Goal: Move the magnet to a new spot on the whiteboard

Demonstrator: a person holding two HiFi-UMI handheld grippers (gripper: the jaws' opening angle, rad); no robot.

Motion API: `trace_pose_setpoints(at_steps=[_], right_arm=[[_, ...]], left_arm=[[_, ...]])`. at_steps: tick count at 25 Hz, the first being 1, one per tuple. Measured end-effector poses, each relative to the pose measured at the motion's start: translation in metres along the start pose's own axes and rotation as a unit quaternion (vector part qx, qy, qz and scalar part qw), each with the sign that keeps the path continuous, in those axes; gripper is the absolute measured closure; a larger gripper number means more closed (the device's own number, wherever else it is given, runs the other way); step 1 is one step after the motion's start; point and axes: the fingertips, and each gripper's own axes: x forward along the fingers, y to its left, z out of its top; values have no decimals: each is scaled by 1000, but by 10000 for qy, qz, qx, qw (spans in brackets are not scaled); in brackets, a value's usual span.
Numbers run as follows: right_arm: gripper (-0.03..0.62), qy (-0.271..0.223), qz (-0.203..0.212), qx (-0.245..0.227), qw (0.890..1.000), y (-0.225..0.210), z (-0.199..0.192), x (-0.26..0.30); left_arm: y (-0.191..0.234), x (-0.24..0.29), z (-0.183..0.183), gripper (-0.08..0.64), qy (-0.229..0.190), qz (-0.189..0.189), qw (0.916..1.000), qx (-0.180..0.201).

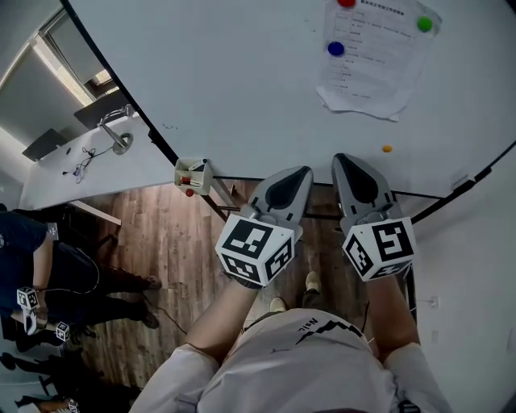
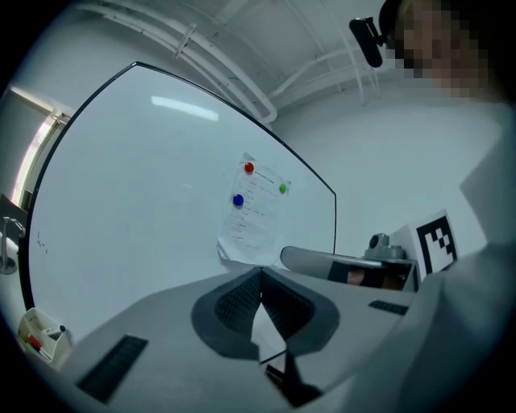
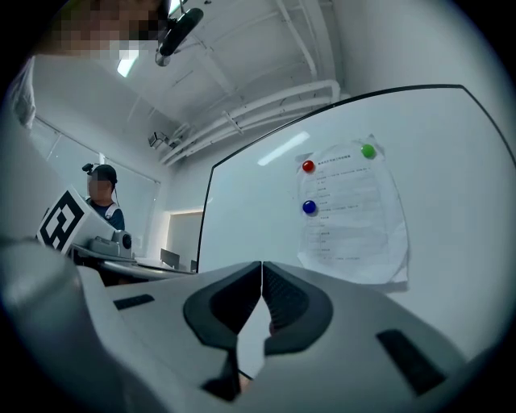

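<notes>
Both tools are pressed together on nothing: the left hand-held gripper [image 2: 260, 274] and the right hand-held gripper [image 3: 262, 264] each show ridged pads meeting with no gap. On the whiteboard [image 1: 242, 81] a red magnet [image 1: 347, 2], a blue magnet [image 1: 336, 48] and a green magnet [image 1: 424, 23] pin a paper sheet [image 1: 375, 60], and a small orange dot [image 1: 387, 148] sits on bare board below it (perhaps a magnet too; which one the task means I cannot tell). The likely trouble is twofold: shut jaws reaching a magnet would only shove it sideways, so they must spread first; and lifting a magnet that holds the sheet could let the paper sag, swing or drop. As for pose, both forearms reach forward from the person's waist, side by side, pointing roughly level at the board's lower edge, well short of every magnet.
</notes>
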Motion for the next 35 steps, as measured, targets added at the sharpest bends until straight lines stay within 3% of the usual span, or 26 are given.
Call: trace_pose_setpoints(at_steps=[8,18,21,31,35], right_arm=[[578,-223,88,-296,9993,-30,33,38],[573,-350,-110,-861,9956,-59,63,78],[532,-284,-116,-1018,9943,-63,70,92],[502,-259,-732,-2208,9722,-73,85,120],[491,-204,-857,-2463,9652,-76,88,130]], left_arm=[[12,36,31,549,-217,130,9996,105],[24,60,47,549,-340,254,9989,208],[29,63,50,549,-365,309,9986,209],[44,68,57,549,-436,370,9982,203],[51,69,58,549,-428,382,9982,185]])
